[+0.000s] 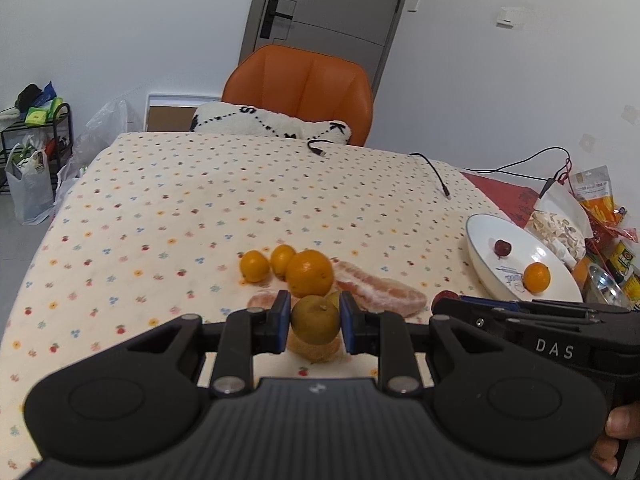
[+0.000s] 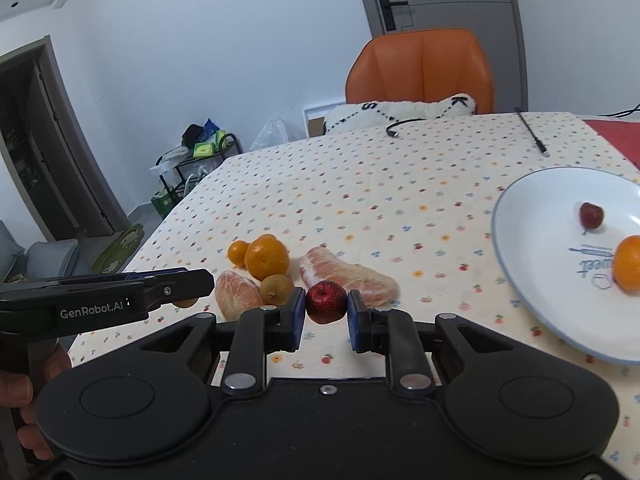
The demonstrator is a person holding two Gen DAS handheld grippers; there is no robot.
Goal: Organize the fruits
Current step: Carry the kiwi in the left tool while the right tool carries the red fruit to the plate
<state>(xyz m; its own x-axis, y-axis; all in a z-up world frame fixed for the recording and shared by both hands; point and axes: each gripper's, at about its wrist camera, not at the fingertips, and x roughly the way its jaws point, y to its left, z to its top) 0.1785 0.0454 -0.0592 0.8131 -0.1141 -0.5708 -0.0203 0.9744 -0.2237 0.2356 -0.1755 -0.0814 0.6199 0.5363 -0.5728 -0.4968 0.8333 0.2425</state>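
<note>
My left gripper is shut on a round green-brown citrus fruit, held just above the spotted tablecloth. Behind it lie three oranges and a peeled pomelo segment. My right gripper is shut on a small dark red fruit. To the right stands a white plate holding a dark red fruit and an orange. In the right wrist view the left gripper reaches in from the left, beside a pomelo segment and a green-brown fruit.
An orange chair with a white cushion stands at the table's far edge. Black cables lie at the back right. Snack packets crowd the right side past the plate. A person's hand grips a handle.
</note>
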